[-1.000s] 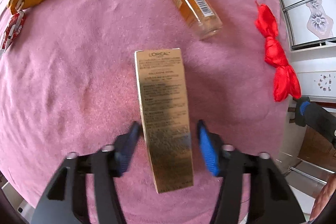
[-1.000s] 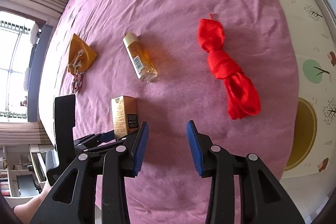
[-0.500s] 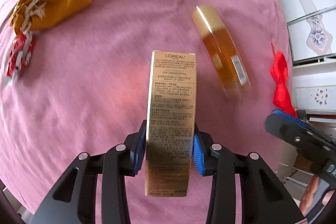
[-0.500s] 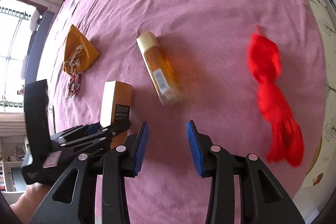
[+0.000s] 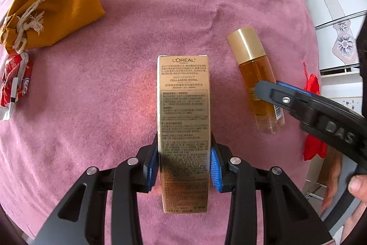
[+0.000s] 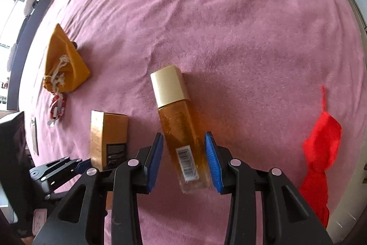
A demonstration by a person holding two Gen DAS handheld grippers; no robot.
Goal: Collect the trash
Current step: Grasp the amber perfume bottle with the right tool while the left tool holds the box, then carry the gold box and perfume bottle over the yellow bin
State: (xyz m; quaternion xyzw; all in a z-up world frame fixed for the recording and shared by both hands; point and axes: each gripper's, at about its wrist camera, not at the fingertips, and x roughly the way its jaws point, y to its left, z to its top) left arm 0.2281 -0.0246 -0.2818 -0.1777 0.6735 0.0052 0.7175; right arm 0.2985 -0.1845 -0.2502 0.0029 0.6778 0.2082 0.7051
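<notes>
My left gripper (image 5: 184,162) is shut on a gold L'Oreal carton (image 5: 184,111), its blue pads pressed on both long sides; the carton also shows in the right wrist view (image 6: 107,130). My right gripper (image 6: 184,162) is open, its pads on either side of an amber bottle with a gold cap (image 6: 181,130) that lies on the pink bedspread, with small gaps on both sides. In the left wrist view the bottle (image 5: 254,70) lies right of the carton with the right gripper's finger (image 5: 298,102) over it.
A mustard drawstring pouch (image 5: 52,1) and a red-white wrapper (image 5: 16,84) lie at the left on the pink bedspread (image 6: 229,26). A knotted red cloth (image 6: 318,157) lies at the right near the bed edge. Cabinets stand beyond the bed.
My left gripper closed on the carton a second ago and still holds it. My right gripper moved left from the red cloth side to straddle the amber bottle.
</notes>
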